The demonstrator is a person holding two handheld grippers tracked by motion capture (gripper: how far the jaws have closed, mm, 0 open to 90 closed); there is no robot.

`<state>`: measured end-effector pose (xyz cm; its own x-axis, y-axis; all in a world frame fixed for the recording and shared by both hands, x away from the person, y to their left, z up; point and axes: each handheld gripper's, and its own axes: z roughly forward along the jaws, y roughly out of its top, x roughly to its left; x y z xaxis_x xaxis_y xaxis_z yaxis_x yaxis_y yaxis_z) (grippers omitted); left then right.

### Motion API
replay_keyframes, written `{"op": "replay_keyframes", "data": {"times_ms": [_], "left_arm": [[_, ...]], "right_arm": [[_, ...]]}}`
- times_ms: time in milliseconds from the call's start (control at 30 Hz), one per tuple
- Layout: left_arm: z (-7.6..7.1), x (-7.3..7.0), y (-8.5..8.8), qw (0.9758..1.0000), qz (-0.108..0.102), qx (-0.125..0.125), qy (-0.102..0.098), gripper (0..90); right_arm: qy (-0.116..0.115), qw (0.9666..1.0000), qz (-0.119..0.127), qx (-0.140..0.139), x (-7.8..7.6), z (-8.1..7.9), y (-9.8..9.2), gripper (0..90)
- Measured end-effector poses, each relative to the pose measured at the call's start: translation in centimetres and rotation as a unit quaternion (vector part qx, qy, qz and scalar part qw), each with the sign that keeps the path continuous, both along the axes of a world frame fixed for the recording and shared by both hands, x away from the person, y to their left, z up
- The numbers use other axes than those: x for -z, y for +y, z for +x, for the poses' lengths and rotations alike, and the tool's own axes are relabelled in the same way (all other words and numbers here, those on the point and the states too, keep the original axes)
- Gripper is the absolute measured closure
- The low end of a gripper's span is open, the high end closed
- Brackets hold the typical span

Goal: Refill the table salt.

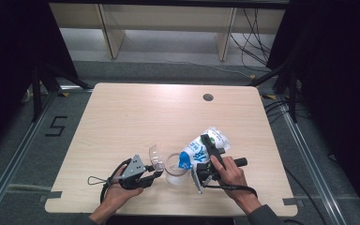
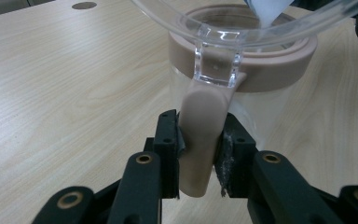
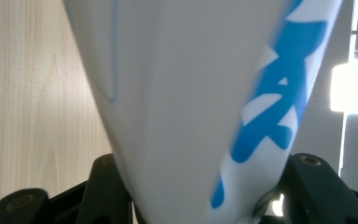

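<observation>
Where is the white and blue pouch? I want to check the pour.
High view, right of centre: the pouch tilts over the clear jar, held by the right gripper.

My left gripper (image 1: 153, 175), black jaws with brass-coloured screw rings, grey three-cornered plate on top, looped black cable trailing behind, my right gripper (image 1: 205, 174), black body with a stubby black handle (cable curling under the wrist), my dark grey sleeves at both cuffs.

A white bag (image 1: 201, 150) with blue letters is tipped mouth-down over a clear jar (image 1: 176, 168). The jar stands upright on the table, its pink-rimmed lid (image 1: 156, 156) flipped open.
</observation>
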<state>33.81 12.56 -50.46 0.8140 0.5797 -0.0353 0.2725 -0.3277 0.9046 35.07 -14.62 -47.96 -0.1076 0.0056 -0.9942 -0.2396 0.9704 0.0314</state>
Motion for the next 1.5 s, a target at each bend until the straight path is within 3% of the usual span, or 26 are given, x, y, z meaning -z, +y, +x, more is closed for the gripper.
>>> {"op": "replay_keyframes", "data": {"times_ms": [167, 200, 300, 333, 400, 467, 500, 567, 767, 867, 900, 967, 1000, 1033, 1133, 1167, 1200, 1233, 1267, 1500], "left_arm": [[0.02, 0.00, 0.00, 1.0000, -0.001, 0.001, 0.000, 71.7], [0.02, 0.01, 0.00, 1.0000, -0.001, 0.001, 0.000, 71.7], [0.00, 0.01, -0.01, 1.0000, -0.002, -0.001, -0.001, 71.7], [0.03, 0.00, 0.01, 1.0000, -0.002, 0.001, -0.002, 71.7], [0.00, 0.00, 0.00, 1.0000, -0.002, -0.001, -0.001, 71.7], [0.07, -0.01, 0.02, 1.0000, 0.000, 0.003, -0.005, 71.7], [0.00, 0.00, -0.01, 1.0000, -0.003, -0.001, -0.001, 71.7], [0.01, 0.00, -0.01, 1.0000, -0.001, 0.000, -0.003, 71.7], [0.01, -0.02, -0.02, 1.0000, -0.001, -0.001, -0.003, 71.7], [0.02, -0.01, -0.01, 1.0000, -0.002, -0.001, -0.004, 71.7], [0.02, -0.02, -0.01, 1.0000, -0.001, -0.001, -0.003, 71.7], [0.02, 0.00, -0.01, 1.0000, -0.003, 0.001, -0.004, 71.7], [0.01, -0.02, 0.00, 1.0000, -0.003, 0.000, -0.004, 71.7], [0.01, -0.02, 0.00, 1.0000, -0.003, 0.000, -0.004, 71.7], [0.03, 0.02, -0.02, 1.0000, -0.004, 0.001, -0.004, 71.7], [0.03, 0.01, -0.02, 1.0000, -0.003, 0.001, -0.004, 71.8], [0.03, 0.01, -0.02, 1.0000, -0.003, 0.001, -0.004, 71.7], [0.03, 0.02, -0.02, 1.0000, -0.003, 0.001, -0.004, 71.7], [0.04, 0.02, -0.02, 1.0000, -0.003, 0.001, -0.004, 71.7], [0.02, 0.00, -0.01, 1.0000, -0.002, 0.001, -0.004, 71.7]], "right_arm": [[-0.001, 1.0000, 0.006, 0.004, 0.05, -0.06, -0.03, 52.4], [-0.006, 0.9999, -0.009, 0.008, -0.19, -0.08, -0.11, 52.4], [-0.008, 0.9998, -0.017, 0.005, -0.23, -0.05, -0.09, 52.5], [-0.004, 1.0000, -0.004, 0.001, -0.05, -0.03, -0.03, 52.4], [0.002, 1.0000, -0.003, 0.005, -0.08, -0.12, 0.00, 52.4], [-0.006, 0.9997, -0.020, 0.011, -0.30, -0.18, -0.05, 52.5], [0.000, 1.0000, -0.003, 0.004, -0.08, -0.12, 0.00, 52.5], [-0.001, 0.9999, -0.010, 0.003, -0.19, -0.11, 0.01, 52.6], [0.000, 1.0000, -0.003, 0.004, -0.05, -0.14, -0.05, 52.6], [-0.006, 0.9994, -0.032, 0.008, -0.52, -0.27, 0.01, 52.7], [-0.013, 0.9997, -0.018, -0.007, -0.27, -0.03, -0.02, 52.7], [-0.005, 1.0000, 0.003, 0.002, 0.05, -0.13, -0.08, 52.7], [-0.007, 1.0000, -0.004, 0.000, -0.05, -0.12, -0.06, 52.7], [-0.011, 0.9995, -0.030, -0.001, -0.43, -0.15, 0.04, 52.7], [-0.008, 0.9998, -0.018, 0.002, -0.24, -0.16, -0.01, 52.7], [-0.015, 0.9992, -0.037, 0.004, -0.50, -0.17, -0.06, 52.7], [-0.016, 0.9991, -0.040, 0.004, -0.52, -0.21, -0.06, 52.7], [-0.017, 0.9991, -0.040, 0.003, -0.50, -0.21, -0.07, 52.7], [-0.013, 0.9996, -0.024, 0.009, -0.27, -0.28, -0.14, 52.8], [-0.012, 0.9993, -0.034, 0.011, -0.33, -0.35, -0.11, 53.1]]}}
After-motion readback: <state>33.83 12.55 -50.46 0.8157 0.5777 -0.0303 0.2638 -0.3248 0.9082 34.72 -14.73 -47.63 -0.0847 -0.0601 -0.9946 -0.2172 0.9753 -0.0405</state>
